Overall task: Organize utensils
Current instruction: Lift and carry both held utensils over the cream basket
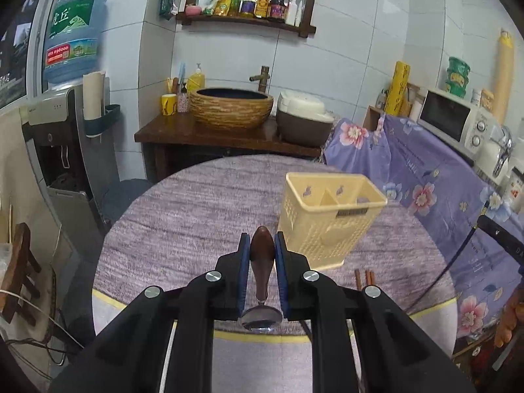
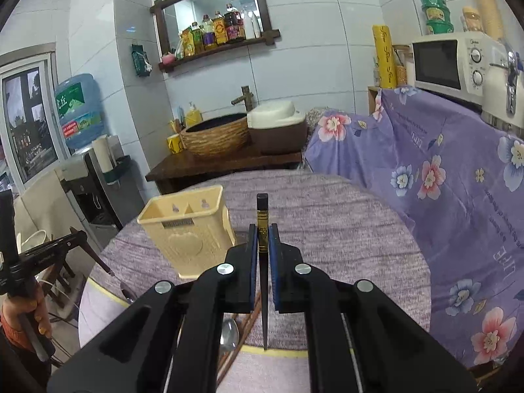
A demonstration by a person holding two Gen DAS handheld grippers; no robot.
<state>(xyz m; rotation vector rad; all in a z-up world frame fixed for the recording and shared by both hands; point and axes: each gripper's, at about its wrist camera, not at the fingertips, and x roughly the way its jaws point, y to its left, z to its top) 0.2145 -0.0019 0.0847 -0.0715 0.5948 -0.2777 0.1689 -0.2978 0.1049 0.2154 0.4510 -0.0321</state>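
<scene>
While the left wrist view looks down over the round counter (image 1: pixel 183 216) with its purple cloth, the left gripper (image 1: pixel 262 245) is clamped narrowly on a spoon (image 1: pixel 262 262), its brown wooden handle pointing forward and its metal bowl hanging back toward the camera. The cream utensil holder (image 1: pixel 324 219) stands just right of and beyond the gripper, its two compartments apparently empty, though the far one is partly hidden. Brown chopsticks (image 1: pixel 364 279) lie on the cloth near the holder's base.

In the right wrist view, the right gripper (image 2: pixel 263 235) is closed tight on a single dark chopstick (image 2: pixel 262 219), gold-banded end forward, thin tip trailing below. The holder (image 2: pixel 188 229) sits just left of it. Another spoon (image 2: pixel 228 334) and brown chopsticks (image 2: pixel 242 330) lie on the counter (image 2: pixel 344 229) nearer than the holder.
</scene>
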